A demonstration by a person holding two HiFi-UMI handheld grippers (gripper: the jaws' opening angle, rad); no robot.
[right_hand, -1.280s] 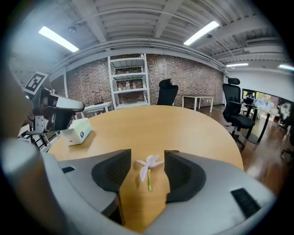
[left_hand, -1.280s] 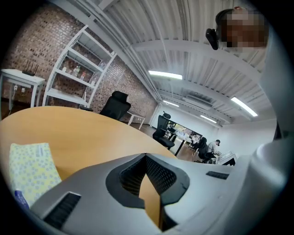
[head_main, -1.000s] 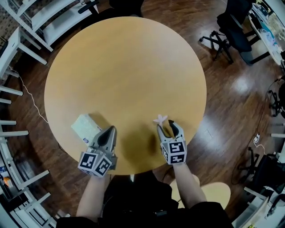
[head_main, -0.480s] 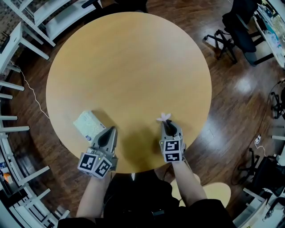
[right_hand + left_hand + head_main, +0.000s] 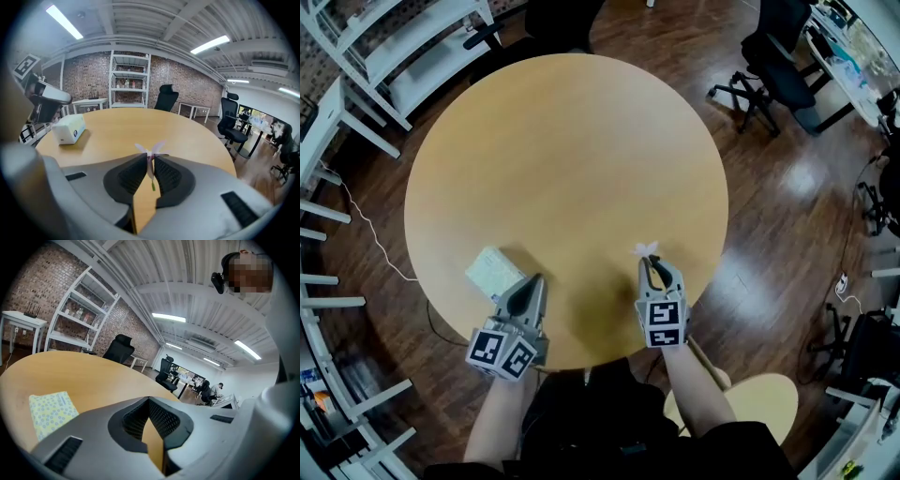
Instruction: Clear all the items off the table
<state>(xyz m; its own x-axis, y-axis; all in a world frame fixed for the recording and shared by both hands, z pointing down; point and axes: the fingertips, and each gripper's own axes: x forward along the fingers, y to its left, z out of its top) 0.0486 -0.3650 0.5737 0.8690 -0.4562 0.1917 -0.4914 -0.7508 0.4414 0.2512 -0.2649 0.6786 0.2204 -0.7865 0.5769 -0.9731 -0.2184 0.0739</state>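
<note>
I have the right gripper (image 5: pixel 649 262) near the near-right edge of the round worktop (image 5: pixel 572 141), a smooth slab of pale wood with a thin rim. Its jaws have just been closing and now pinch a small flower (image 5: pixel 151 152): the thin green stem runs down between the black ribbed pads, and the pale pink-white petals fan out just above the jaw tips. From the head view the petals show as a little star at the far end of the jaws.

The left gripper (image 5: pixel 536 280) hovers at the near-left of the worktop. Its grey moulded jaws are pressed together at the tips with nothing between them; only bare wood shows through the gap lower down between the ribbed pads.

Just left of the left gripper's tip lies a tissue box (image 5: pixel 494 273), a pale rectangular block flat on the wood. In the left gripper view its top carries a fine dotted print on light yellow; in the right gripper view its side looks white with a small dark label.

Around the worktop is a floor (image 5: pixel 787 216) of dark glossy planks, with black office chairs (image 5: pixel 778 70) at the far right and white shelving (image 5: pixel 412 42) at the far left.
</note>
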